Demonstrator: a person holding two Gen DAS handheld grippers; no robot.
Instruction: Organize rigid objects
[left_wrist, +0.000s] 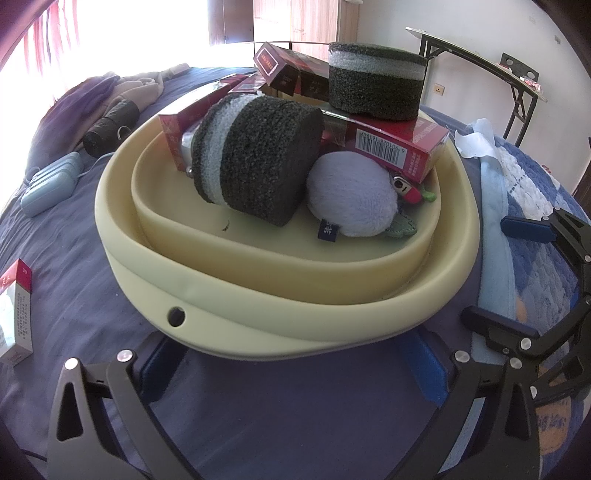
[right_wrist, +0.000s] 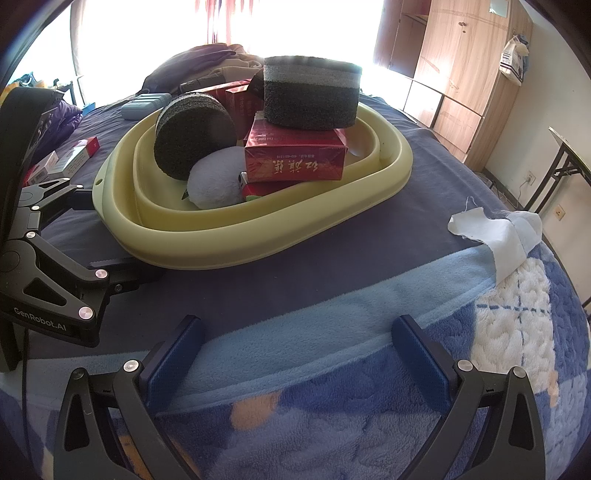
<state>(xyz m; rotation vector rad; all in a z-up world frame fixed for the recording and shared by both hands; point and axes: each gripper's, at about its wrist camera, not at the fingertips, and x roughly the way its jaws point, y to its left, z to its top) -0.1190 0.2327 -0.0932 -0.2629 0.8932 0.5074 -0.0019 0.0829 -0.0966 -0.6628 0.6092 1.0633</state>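
White "GenRobot.AI" on left hand-held gripper (right_wrist: 122, 275)

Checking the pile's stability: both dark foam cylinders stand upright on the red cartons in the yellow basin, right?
Not quite. Only one dark foam cylinder stands upright on a red carton. The other cylinder lies tipped on its side inside the yellow basin, as the left wrist view shows.

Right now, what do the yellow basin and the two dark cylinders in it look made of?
Yellow basin: likely silicone or soft plastic; matte, folded collapsible wall. Lying cylinder and upright cylinder: coarse foam by the look, porous grainy surface with a grey band.
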